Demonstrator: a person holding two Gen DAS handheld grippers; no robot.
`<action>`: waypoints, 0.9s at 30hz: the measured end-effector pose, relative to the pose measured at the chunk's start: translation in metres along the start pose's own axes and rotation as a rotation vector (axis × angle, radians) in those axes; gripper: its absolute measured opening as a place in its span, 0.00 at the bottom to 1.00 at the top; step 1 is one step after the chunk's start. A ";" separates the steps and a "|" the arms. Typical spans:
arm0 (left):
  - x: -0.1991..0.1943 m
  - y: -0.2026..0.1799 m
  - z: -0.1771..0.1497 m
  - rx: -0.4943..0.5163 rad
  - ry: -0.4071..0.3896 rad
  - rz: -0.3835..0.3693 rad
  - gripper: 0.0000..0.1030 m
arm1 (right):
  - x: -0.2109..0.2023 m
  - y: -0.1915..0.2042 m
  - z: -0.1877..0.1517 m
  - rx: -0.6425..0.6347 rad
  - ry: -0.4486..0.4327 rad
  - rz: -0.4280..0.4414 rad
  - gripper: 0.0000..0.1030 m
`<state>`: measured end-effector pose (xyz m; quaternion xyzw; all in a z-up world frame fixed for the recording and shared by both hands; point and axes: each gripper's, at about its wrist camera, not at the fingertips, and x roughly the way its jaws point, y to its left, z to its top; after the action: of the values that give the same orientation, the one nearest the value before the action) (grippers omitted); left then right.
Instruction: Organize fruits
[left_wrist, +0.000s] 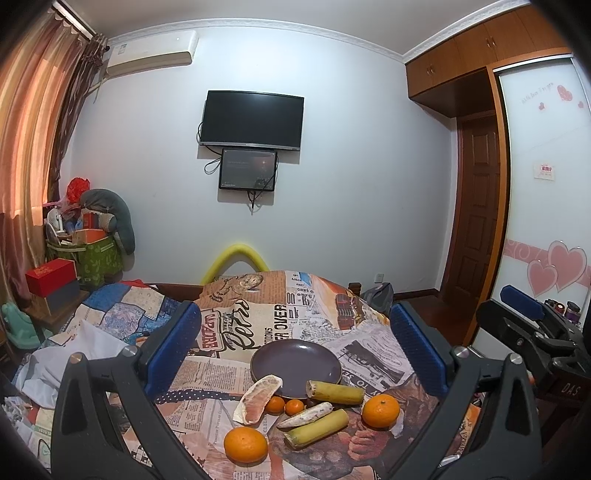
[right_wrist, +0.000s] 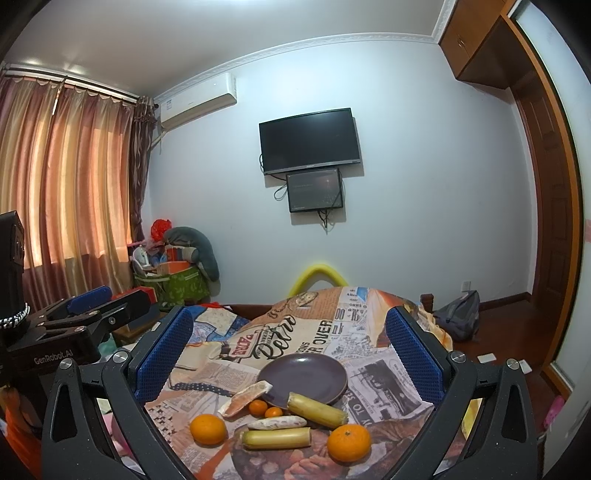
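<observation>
An empty dark purple plate (left_wrist: 295, 363) (right_wrist: 306, 376) sits on a table under a newspaper-print cloth (left_wrist: 258, 314). In front of it lie a pomelo wedge (left_wrist: 258, 397) (right_wrist: 245, 398), two small tangerines (left_wrist: 284, 405) (right_wrist: 264, 409), two yellow-green sugarcane pieces (left_wrist: 334, 392) (right_wrist: 317, 410), a pale peeled stick (left_wrist: 304, 414) (right_wrist: 277, 422) and two large oranges (left_wrist: 245, 444) (left_wrist: 380, 410) (right_wrist: 208, 428) (right_wrist: 348, 442). My left gripper (left_wrist: 295, 347) is open and empty above the fruit. My right gripper (right_wrist: 288, 354) is open and empty, also back from the fruit. Each shows at the edge of the other's view.
A bed with a patchwork quilt (left_wrist: 122, 317) lies left of the table. Boxes and a green bin (left_wrist: 99, 254) stand in the corner by the curtains. A yellow foam arch (left_wrist: 236, 262) rises behind the table. A grey backpack (right_wrist: 460, 314) lies on the floor at the right.
</observation>
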<state>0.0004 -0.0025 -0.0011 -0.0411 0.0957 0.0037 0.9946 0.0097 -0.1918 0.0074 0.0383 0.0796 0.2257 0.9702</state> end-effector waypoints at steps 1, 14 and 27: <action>0.000 0.000 0.000 0.000 0.000 0.000 1.00 | 0.000 0.000 0.000 -0.001 0.000 -0.001 1.00; -0.001 -0.002 0.000 0.003 -0.010 -0.002 1.00 | 0.001 -0.003 -0.003 0.007 0.007 -0.003 1.00; 0.017 0.003 -0.005 0.036 -0.003 0.013 1.00 | 0.019 -0.013 -0.009 0.019 0.062 -0.026 1.00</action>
<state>0.0162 -0.0002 -0.0094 -0.0223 0.0944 0.0084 0.9953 0.0299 -0.1945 -0.0057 0.0395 0.1124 0.2136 0.9696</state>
